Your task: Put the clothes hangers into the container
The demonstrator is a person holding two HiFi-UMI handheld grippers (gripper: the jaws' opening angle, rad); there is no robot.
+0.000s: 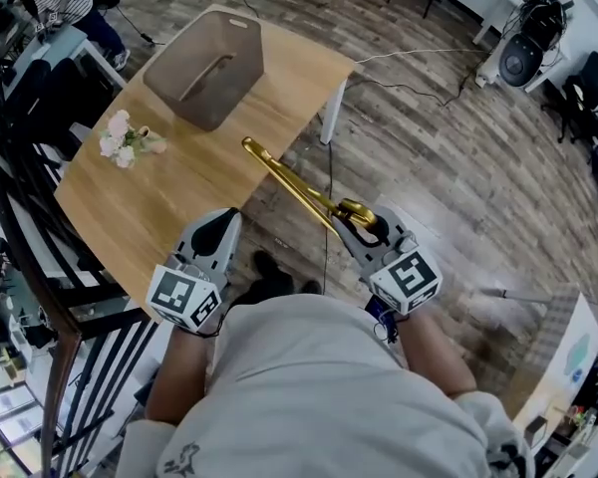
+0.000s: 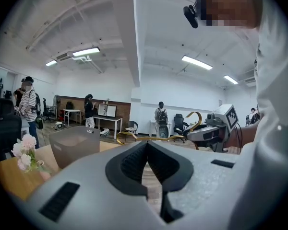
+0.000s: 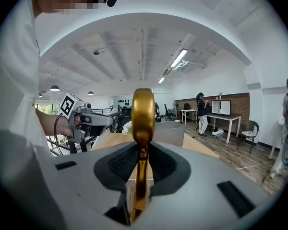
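- Holding one gold hanger (image 1: 289, 179), the right gripper (image 1: 354, 219) has its jaws clamped on the bar close to the hook. Its own view shows the metal pinched between the dark pads.
- The left gripper (image 1: 217, 229) carries nothing. Its jaws meet at the tips, and it hovers over the near edge of the table (image 1: 199, 182).
- The task looks to be at an early stage. The grey container (image 1: 241, 30) stands at the far end of the table and no hanger shows inside it, though its cloudy walls could hide a little.
- Carrying this hanger over and dropping it in is what remains. No other hanger is in sight, so I cannot tell how many are left.
- The hanger slants up from the gripper, and its far tip reaches about to the right-hand edge of the table, well apart from the container.
- The tabletop between the hanger and the container is bare wood, so the way forward looks open.
- A small bunch of flowers (image 1: 128, 137) lies toward the left side of the table, beside the container but not touching it, away from a straight path.
- The container's mouth is wide and faces up, though a long hanger probably has to be turned along its length to clear the rim.
- A dark metal railing (image 1: 20, 227) runs close along the left of the table, so there is little room on that side. The floor on the right is open.
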